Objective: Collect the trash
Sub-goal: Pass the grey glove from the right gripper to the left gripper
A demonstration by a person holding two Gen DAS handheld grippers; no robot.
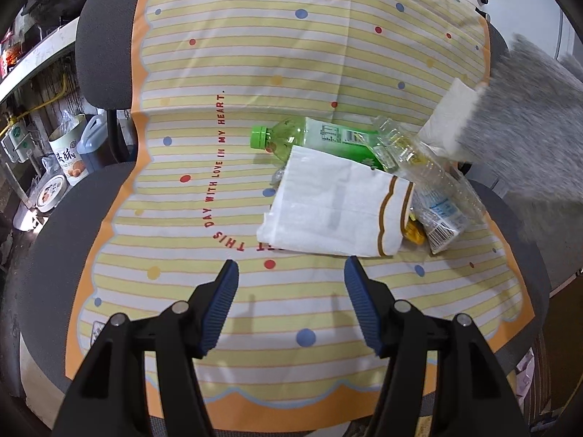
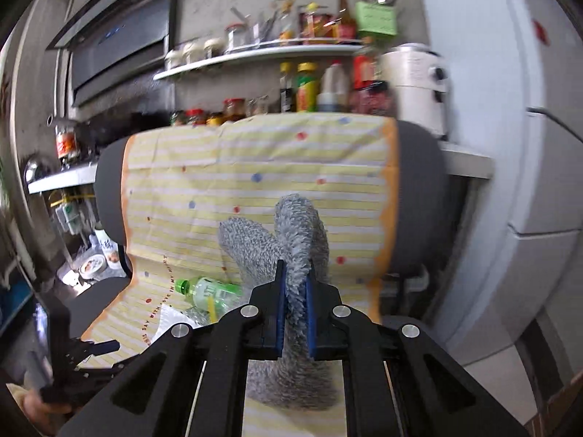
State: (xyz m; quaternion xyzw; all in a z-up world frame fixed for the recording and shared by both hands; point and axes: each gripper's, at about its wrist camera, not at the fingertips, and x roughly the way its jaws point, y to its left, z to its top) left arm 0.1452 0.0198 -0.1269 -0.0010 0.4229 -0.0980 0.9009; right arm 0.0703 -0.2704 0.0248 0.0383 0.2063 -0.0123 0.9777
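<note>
Trash pile sits on the chair seat, right of centre in the left wrist view: green-capped bottle (image 1: 291, 136) lying on its side, cap pointing left; a crushed clear bottle (image 1: 430, 182) lying beside it, running toward the seat's right edge; a white paper napkin with a brown scalloped border (image 1: 335, 204) lying flat over the lower part of both. Small yellow scrap (image 1: 413, 233) peeks out under the napkin's right end — can't tell what it is.

Right gripper (image 2: 294, 273) has its blue pads (image 2: 280, 302) pinched tight on a fluffy grey cloth (image 2: 298, 233). The cloth bulges up past the fingertips and hangs down behind them. In the left wrist view the same grey cloth (image 1: 524, 138) is a blurred mass at the right edge, above the pile, with a white folded tissue (image 1: 444, 116) against its left side — touching or just overlapping in view, unclear.

Left gripper (image 1: 291, 266) hovers just short of the napkin's near edge, fingers (image 1: 222, 302) well apart, nothing between them.

All of it rests on a yellow-striped, polka-dot cloth (image 1: 255, 54) draped over the grey office chair (image 1: 98, 36), seat and backrest both. Behind the chair: shelves of sauce bottles and jars (image 2: 309, 87), a white appliance (image 2: 419, 83) at the right.
</note>
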